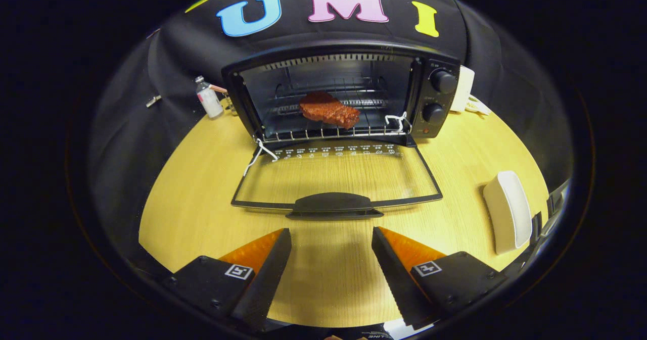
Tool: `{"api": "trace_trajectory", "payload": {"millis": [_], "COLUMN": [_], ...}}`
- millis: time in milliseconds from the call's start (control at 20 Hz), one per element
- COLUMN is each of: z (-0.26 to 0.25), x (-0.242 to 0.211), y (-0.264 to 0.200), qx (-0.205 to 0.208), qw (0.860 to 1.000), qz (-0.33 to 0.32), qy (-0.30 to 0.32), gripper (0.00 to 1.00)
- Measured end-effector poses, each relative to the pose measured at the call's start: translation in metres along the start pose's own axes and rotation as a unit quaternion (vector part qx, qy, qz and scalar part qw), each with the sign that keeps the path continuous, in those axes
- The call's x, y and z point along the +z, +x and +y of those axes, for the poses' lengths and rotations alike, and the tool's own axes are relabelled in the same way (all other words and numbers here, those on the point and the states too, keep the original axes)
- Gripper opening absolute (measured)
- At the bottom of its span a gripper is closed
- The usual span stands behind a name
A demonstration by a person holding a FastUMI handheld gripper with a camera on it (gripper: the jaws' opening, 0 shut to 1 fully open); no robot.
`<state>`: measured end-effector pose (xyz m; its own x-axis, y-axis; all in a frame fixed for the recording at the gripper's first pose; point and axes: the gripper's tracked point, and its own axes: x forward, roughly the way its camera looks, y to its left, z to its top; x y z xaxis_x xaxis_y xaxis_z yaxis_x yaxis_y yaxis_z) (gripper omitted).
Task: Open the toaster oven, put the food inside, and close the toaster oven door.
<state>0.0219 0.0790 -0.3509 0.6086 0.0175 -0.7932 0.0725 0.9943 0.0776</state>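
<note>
The food (pixel 329 110), a brown chunk that looks like meat, is already lying on the wire rack (pixel 333 134) inside the toaster oven (pixel 343 92), a bit toward the front of the rack. So the part left, as far as you can judge from here, is shutting the door. The door (pixel 336 178) is folded all the way down and lies flat on the counter (pixel 202 203), with its glass facing up. Its handle (pixel 334 204) is the dark bar along the edge closest to you. That bar runs side to side, across the way your tool (pixel 331 246) is pointing. It sits just ahead of the two fingers, right in line with the gap between them. Your tool is open, its fingers are spread apart, and nothing is held between them. They hang over bare counter and do not touch the handle. To shut the door, you will likely need to get under that bar or hook its front edge, then lift it up and away from you toward the oven, since the hinge is on the far side by the rack. Off to the right of the door lies a white curved thing (pixel 508 211), well apart. A small bottle (pixel 208 97) stands to the left of the oven.
</note>
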Motion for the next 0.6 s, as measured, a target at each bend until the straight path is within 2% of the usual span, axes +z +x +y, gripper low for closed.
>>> {"api": "trace_trajectory", "payload": {"millis": [200,600], "z": [0.004,0.01], "x": [0.0,-0.003], "y": [0.015,0.03], "qx": [-0.019,-0.028], "qw": [1.0,0.999], "qz": [-0.001,0.016], "qy": [0.004,0.002], "gripper": [0.99,0.99]}}
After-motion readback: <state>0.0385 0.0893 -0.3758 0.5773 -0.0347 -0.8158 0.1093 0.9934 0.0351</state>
